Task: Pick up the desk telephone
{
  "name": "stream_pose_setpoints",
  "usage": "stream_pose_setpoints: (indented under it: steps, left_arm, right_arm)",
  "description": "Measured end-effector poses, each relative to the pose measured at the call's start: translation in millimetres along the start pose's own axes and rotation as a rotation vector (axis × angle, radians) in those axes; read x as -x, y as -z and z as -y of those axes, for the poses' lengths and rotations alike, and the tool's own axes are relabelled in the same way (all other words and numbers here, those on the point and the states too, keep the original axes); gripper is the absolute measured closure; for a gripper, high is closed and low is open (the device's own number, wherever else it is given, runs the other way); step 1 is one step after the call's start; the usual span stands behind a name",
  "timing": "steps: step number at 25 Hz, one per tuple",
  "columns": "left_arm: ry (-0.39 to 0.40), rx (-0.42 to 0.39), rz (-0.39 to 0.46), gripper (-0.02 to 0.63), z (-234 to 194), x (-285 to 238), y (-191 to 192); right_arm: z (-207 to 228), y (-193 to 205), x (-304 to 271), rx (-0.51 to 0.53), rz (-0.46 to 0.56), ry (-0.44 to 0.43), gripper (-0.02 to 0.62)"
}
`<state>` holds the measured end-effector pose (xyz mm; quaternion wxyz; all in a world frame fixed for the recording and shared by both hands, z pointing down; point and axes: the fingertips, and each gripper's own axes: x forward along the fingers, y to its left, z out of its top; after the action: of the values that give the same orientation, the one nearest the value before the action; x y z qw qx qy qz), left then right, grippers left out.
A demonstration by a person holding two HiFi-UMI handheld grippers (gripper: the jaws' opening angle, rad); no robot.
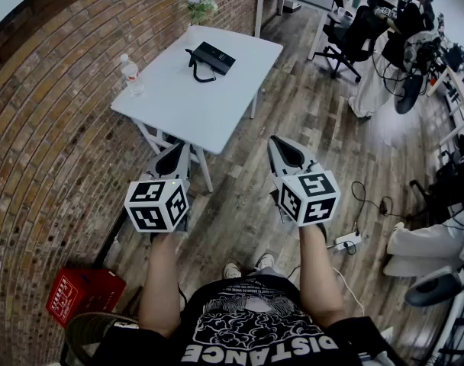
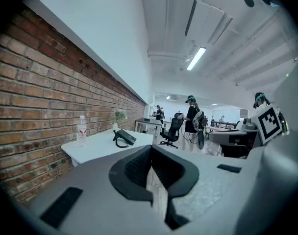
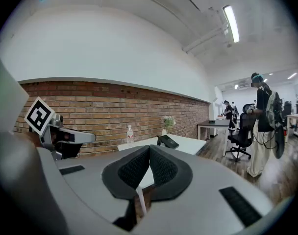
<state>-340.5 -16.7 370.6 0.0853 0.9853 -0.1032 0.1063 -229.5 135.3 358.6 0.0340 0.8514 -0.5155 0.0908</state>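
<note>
Two closed hand-held grippers (image 1: 183,148) (image 1: 277,140); distant desk telephone (image 1: 211,58), details indistinct.

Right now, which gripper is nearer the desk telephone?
Left, slightly. Left gripper is just short of the table holding the desk telephone; right gripper hangs farther right, over floor.

Black desk telephone (image 1: 212,58) on a white table (image 1: 209,105); red-brown brick wall (image 1: 49,143) at nine o'clock; grey-brown wood-plank floor (image 1: 316,136); grey left gripper (image 1: 185,149) and right gripper (image 1: 274,140), black pads (image 1: 171,162), black-and-white square markers on the cubes (image 1: 157,204); red crate (image 1: 83,294) at seven o'clock; red-labelled clear bottle (image 1: 130,73) at ten o'clock
</note>
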Motion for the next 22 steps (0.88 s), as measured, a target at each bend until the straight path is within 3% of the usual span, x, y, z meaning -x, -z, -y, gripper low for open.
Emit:
stream_pose_setpoints:
  steps: [11, 22]
  left_arm:
    - [0.035, 0.005, -0.012, 0.598, -8.0, -19.0, 3.4]
    - [0.056, -0.002, -0.03, 0.592, -7.6, -82.2, 3.1]
  right_arm:
    - [-3.8, 8.3, -20.0, 0.0, -0.023, -0.005, 0.592]
    - [33.0, 14.4, -64.7, -0.015, -0.034, -0.013, 0.561]
